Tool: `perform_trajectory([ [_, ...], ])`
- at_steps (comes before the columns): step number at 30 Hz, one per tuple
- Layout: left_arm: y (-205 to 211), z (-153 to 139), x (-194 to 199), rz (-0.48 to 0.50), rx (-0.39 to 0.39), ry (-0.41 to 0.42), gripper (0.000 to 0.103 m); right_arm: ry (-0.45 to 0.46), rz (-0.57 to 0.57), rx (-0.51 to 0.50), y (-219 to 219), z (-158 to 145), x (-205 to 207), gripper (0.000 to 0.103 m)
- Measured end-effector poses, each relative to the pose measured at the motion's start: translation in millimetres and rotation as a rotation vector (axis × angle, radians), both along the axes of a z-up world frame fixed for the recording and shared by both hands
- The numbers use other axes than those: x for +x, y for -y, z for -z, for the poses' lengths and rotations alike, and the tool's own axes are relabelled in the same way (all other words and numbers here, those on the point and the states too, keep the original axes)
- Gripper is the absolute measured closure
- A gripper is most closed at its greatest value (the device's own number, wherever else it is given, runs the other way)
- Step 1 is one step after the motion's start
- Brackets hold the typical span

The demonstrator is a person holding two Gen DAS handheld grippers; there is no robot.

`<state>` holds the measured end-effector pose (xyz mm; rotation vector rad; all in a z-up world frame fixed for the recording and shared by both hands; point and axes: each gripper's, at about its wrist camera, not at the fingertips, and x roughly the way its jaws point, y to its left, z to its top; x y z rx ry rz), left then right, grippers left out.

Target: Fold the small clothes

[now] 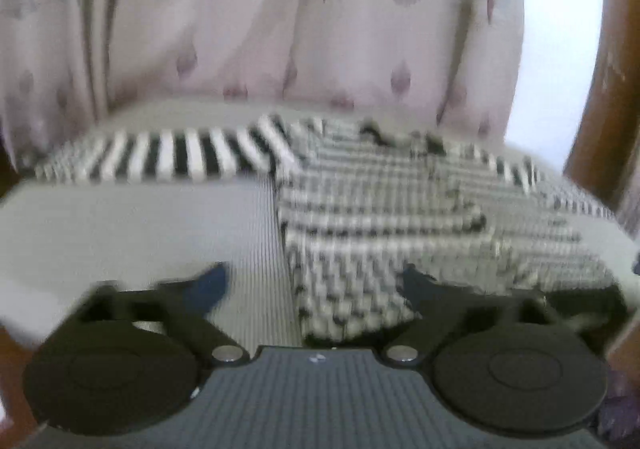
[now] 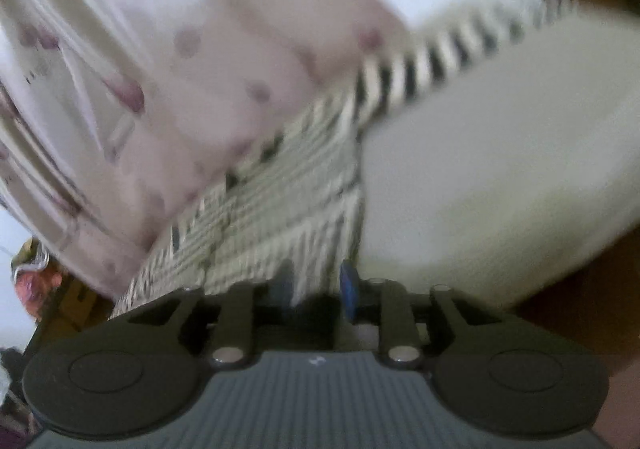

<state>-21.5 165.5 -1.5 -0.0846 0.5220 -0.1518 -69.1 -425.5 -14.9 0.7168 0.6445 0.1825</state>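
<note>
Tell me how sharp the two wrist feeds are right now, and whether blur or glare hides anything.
Left wrist view: moderate motion blur, the striped garment readable, the curtain soft, washed-out white at the top right. Right wrist view: heavier smear, the garment's stripes streaked, the scene tilted; the right gripper has narrow jaws at the cloth edge, a grip unconfirmable.
</note>
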Motion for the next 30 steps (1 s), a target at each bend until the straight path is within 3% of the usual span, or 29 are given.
perform_trajectory([
  [2,4,-14,9,0.008,-0.041,0.059,0.003,0.021,0.103,-0.003,34,-12,0,0.051],
  [4,13,-23,29,0.012,-0.075,0.086,0.000,0.043,0.212,0.028,68,-16,5,0.040],
  [8,45,-18,84,0.006,-0.081,0.085,0.000,0.045,0.384,0.140,144,-4,35,0.040],
  [13,77,15,153,-0.028,-0.060,0.072,0.000,0.009,0.489,0.276,218,27,93,0.040],
  [15,79,28,172,-0.049,-0.033,0.060,0.001,-0.009,0.547,0.249,236,33,116,0.040],
  [17,77,38,184,-0.072,-0.027,0.032,0.001,-0.043,0.576,0.114,254,31,141,0.040],
  [19,72,47,192,-0.077,-0.066,-0.013,0.001,-0.174,0.598,0.078,278,41,162,0.040],
  [21,68,52,197,-0.067,-0.098,-0.048,0.001,-0.248,0.617,0.147,299,55,173,0.040],
  [24,64,56,201,-0.072,-0.121,-0.075,0.000,-0.287,0.572,0.344,315,81,193,0.038],
  [26,63,57,203,-0.078,-0.120,-0.092,0.000,-0.292,0.622,0.408,321,96,204,0.037],
  [28,65,58,204,-0.076,-0.113,-0.094,0.000,-0.213,0.655,0.499,327,112,212,0.039],
  [30,67,59,205,-0.078,-0.104,-0.097,0.000,-0.205,0.674,0.440,327,115,222,0.076],
])
